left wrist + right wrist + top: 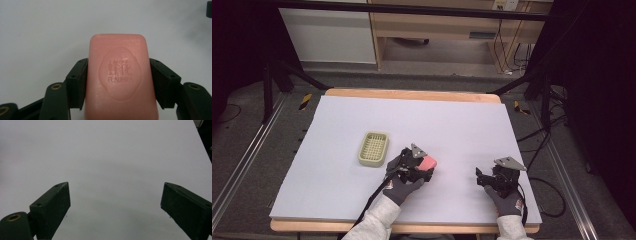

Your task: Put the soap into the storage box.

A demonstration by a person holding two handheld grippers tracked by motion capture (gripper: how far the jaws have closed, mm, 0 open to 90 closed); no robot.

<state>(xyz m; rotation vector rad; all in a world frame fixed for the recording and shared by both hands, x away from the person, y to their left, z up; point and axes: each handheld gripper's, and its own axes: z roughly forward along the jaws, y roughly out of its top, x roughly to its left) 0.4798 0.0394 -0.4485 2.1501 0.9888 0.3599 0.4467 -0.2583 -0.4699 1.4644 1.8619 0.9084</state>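
Your left gripper point(117, 85) is clamped on a pink bar of soap point(121, 77), one black pad pressing each long side, the stamped face turned up toward the camera. From the high view, the soap point(428, 163) sits at the tip of that gripper point(419, 165), near the middle of the white table surface point(462, 125); whether it rests on the surface or is lifted just clear of it is hard to tell. A pale green soap dish point(373, 148) with a slotted base lies empty just to the left of your left hand, close but not touching it.

Your right gripper point(115, 202) has its jaws spread wide with nothing between them; it rests on the table well to the right point(498, 178), away from the soap and the dish.

The grasp looks done, so the step in hand is probably carrying the soap to the dish. The next move calls for lifting the bar enough to clear the dish's rim, swinging it left over the tray, lining its long side up with the dish's long side, and lowering before you let go.
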